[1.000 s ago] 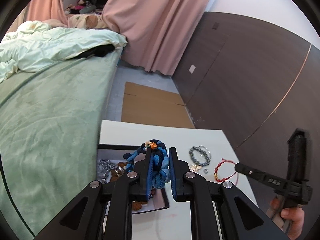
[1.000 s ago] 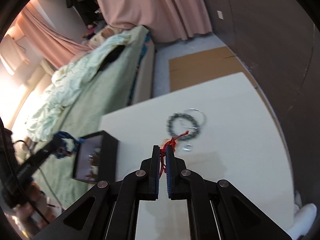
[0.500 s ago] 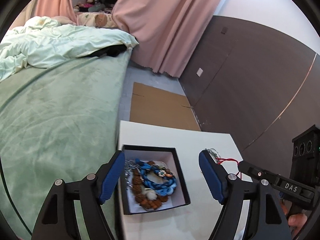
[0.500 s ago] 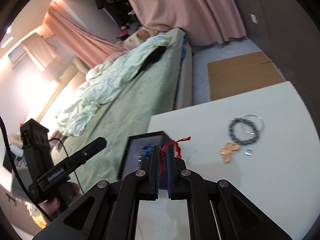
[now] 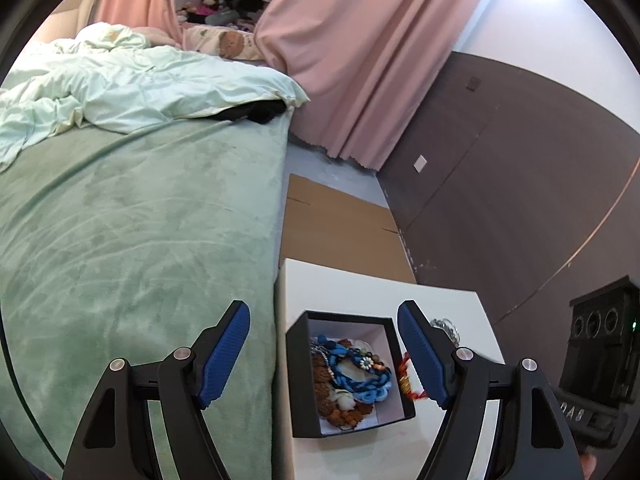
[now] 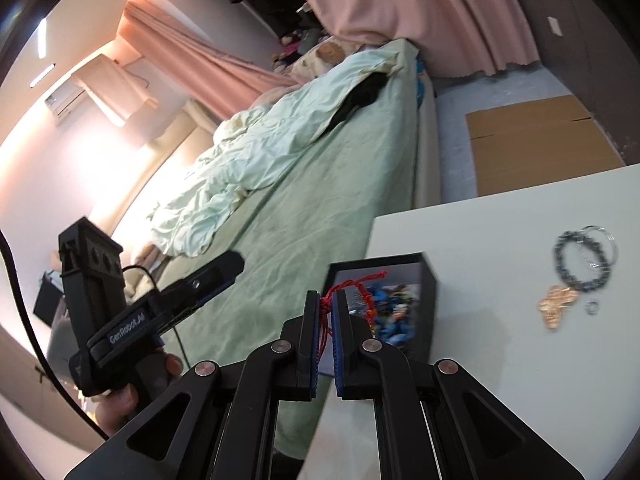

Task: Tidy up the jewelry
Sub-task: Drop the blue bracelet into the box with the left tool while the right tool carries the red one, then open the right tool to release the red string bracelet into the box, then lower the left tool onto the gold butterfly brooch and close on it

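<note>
While the right gripper (image 6: 328,300) hangs over the near edge of the black box (image 6: 430,300), its jaws are clenched on the red cord bracelet (image 6: 352,282), whose loop and small beads stick out just past the fingertips, above the box's open top. From the left wrist view that same red cord (image 5: 406,376) shows just inside the right-hand blue pad, against the box's outer wall. The left gripper (image 5: 324,324) is released, jaws spread wide and holding nothing, and the box (image 5: 344,316) sits between and slightly beyond them on the white table (image 5: 360,284). Inside it lies the blue braided necklace (image 5: 360,380) on a heap of brown beads (image 5: 324,376), with a silvery chain at the far-left corner. Beyond and to the right of the right gripper's jaws, a gold pendant (image 6: 558,304), a small ring (image 6: 591,307) and a dark beaded bracelet (image 6: 576,258) overlapping a thin silver bangle (image 6: 608,240) lie on the tabletop, well apart from the box. Farther off, left of both sets of jaws, runs the green bed (image 5: 132,232) with a rumpled pale duvet (image 5: 132,92), then flattened cardboard (image 5: 336,228) on the floor and pink curtains (image 5: 360,52).
</note>
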Available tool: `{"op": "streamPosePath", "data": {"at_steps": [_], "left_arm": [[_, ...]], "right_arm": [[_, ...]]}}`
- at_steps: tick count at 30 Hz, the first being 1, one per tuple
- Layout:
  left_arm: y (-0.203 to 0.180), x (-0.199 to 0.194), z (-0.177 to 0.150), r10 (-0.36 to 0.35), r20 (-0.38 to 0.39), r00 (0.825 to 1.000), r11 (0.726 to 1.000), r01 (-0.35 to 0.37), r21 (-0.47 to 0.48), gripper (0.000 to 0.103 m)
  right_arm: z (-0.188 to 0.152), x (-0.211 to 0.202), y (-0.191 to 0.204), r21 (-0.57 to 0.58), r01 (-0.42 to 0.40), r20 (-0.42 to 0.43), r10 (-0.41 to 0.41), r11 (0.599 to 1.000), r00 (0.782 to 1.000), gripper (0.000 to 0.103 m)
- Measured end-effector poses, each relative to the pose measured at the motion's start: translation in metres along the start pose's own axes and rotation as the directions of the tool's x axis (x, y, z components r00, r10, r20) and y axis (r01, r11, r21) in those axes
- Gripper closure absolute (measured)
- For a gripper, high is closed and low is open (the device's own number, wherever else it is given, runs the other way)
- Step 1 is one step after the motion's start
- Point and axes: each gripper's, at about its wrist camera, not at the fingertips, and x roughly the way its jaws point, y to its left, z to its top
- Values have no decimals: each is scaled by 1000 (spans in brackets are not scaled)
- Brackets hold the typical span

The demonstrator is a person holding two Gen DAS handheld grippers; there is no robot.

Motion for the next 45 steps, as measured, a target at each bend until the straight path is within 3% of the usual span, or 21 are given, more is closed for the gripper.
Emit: {"op": "streamPosePath", "data": {"at_steps": [6,7,9,10,20,31,41,45], "left_arm": [[6,-3,5,-4,19,1000,1000,4,-29,26],[6,-3,5,-4,19,1000,999,5,-32,26],[7,-3,5,-6,20,1000,999,7,-38,26],[7,-4,5,-7,20,1000,999,8,-39,26],[-8,4,1,-45,7,999,998,45,-33,26],[-49,20,-10,-93,-22,995,996,93,9,26],[-100,38,-22,-109,-66,992,985,117,128,26],[-122,50,-33,-118,-93,989,974,134,185,31]], "right_arm": [[-4,22,11,9,-43,-34,43,999,998,93],[-6,27,10,21,-47,-60,48,999,997,88],[-8,28,6,30,-23,-69,25,999,997,50],[-10,26,5,26,-5,-59,6,1000,998,48],[-6,-23,-21,16,153,-30,-153,988,988,48],[9,-90,-75,150,267,38,-275,952,961,48],[13,-115,-115,237,368,0,-379,899,925,48],[12,-120,-135,281,367,-20,-377,887,926,48]]}}
